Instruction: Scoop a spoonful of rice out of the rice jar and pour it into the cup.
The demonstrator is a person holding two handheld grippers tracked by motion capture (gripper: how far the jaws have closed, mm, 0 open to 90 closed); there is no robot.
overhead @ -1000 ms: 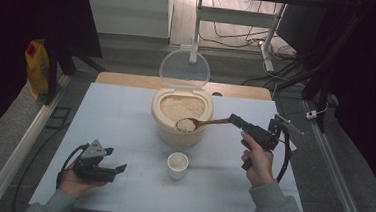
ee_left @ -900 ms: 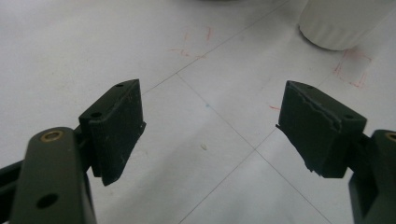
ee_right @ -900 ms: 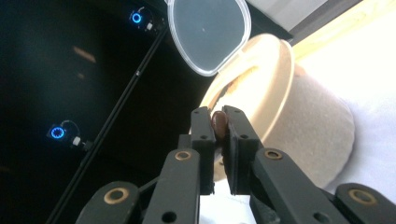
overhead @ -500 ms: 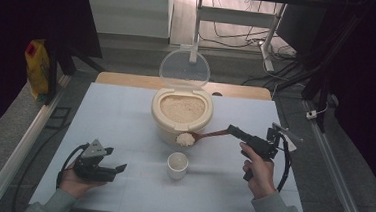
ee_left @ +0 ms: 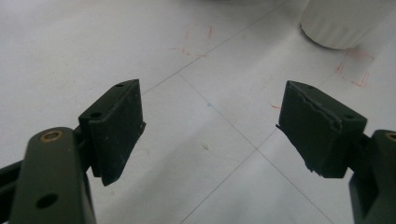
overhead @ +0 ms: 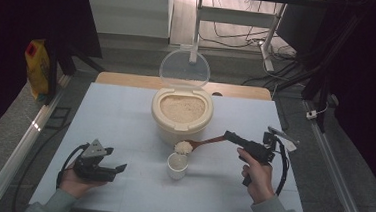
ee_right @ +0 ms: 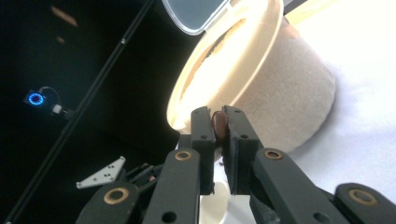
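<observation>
1. Wooden spoon (overhead: 208, 141), heaped with rice (overhead: 183, 147), hangs just above the white cup (overhead: 177, 166), in front of the rice container (overhead: 181, 116) on the desk (overhead: 120, 116).
2. Right gripper (overhead: 230, 136) is clenched on the spoon's handle, seen between its jaws in the right gripper view.
3. Left gripper (overhead: 119, 169) rests on the desk left of the cup, jaws apart and grasping nothing.
4. Container's clear lid (overhead: 184, 70) stands upright.

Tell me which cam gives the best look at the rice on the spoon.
High view: the spoon hangs level above the white cup, rice heap in plain sight. The right gripper view has just the spoon handle's end pinched in the right claw.
</observation>
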